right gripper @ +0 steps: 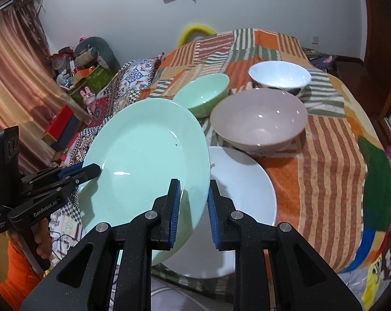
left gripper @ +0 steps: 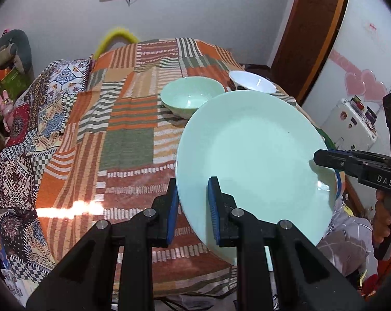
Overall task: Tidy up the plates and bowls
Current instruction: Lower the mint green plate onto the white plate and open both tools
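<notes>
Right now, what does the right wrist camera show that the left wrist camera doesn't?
Only the right wrist view shows the white plate lying on the patchwork cloth under the lifted plate, and the pinkish bowl behind it.

Only the left wrist view shows the white fridge with stickers past the table's edge.

Both show the mint plate, tilted and held off the cloth with the left gripper and right gripper each shut on its rim, plus the green bowl and the white bowl.

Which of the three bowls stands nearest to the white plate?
The pinkish-grey bowl: it is the widest and sits right behind the white plate. The green bowl and white bowl stand farther back.
</notes>
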### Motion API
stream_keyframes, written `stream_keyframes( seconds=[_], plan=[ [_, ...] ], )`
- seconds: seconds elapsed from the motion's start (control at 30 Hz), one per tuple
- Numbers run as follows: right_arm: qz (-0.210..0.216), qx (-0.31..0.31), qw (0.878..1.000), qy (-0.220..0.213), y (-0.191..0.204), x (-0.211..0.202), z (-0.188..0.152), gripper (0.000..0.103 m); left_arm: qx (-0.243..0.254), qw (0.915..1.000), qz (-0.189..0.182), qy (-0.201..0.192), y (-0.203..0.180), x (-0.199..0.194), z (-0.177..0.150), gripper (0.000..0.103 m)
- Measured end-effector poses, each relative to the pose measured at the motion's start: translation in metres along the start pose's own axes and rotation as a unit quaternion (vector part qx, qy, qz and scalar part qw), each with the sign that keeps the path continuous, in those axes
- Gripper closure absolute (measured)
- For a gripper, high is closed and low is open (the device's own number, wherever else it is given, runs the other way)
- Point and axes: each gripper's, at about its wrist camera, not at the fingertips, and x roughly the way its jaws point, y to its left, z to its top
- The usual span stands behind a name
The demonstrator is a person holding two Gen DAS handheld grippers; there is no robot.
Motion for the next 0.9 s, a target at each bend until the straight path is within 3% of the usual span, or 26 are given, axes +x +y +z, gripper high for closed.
stream_keyframes(
  seconds=[0.9],
  plan=[
    [-0.009,0.057,0.997,0.046,-0.042,0.017,-0.033,0.084,0.017,0.9946,-0.022,0.100,-0.025,0.065,-0.013,0.082]
  ],
)
